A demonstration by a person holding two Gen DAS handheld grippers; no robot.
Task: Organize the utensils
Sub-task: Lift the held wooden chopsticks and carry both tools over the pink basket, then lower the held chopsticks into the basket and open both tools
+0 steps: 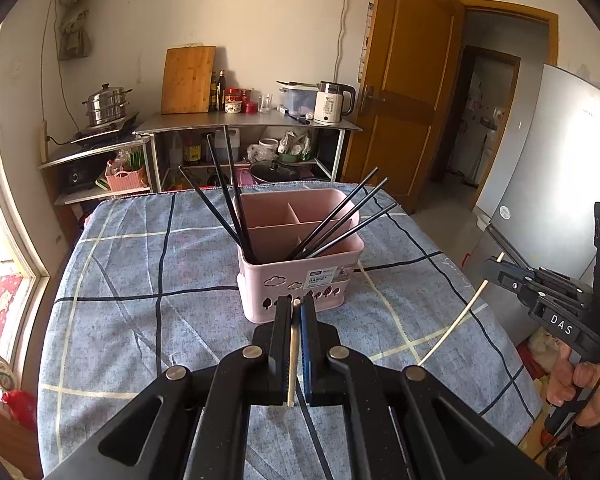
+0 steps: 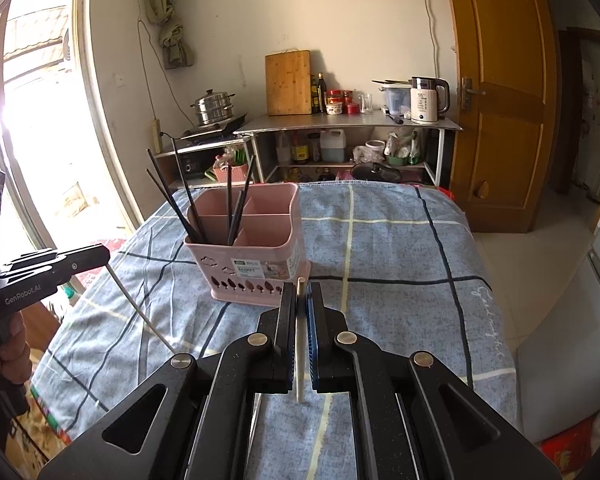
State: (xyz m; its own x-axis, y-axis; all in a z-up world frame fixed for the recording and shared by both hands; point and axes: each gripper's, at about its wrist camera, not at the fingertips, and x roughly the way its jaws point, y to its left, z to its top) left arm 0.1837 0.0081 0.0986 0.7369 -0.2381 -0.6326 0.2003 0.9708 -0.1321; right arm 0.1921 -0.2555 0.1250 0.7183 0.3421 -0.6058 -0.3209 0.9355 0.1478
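A pink utensil basket with compartments stands on the blue plaid tablecloth. Several black chopsticks lean out of its front compartments. My left gripper is shut on a white chopstick, just in front of the basket. My right gripper is shut on another white chopstick, also just short of the basket. In the left wrist view the right gripper shows at the right with its chopstick hanging down. In the right wrist view the left gripper shows at the left with its chopstick.
Behind the table a metal shelf holds a cutting board, bottles, jars and a kettle. A steamer pot sits on a stove at left. A wooden door and a grey fridge stand at right.
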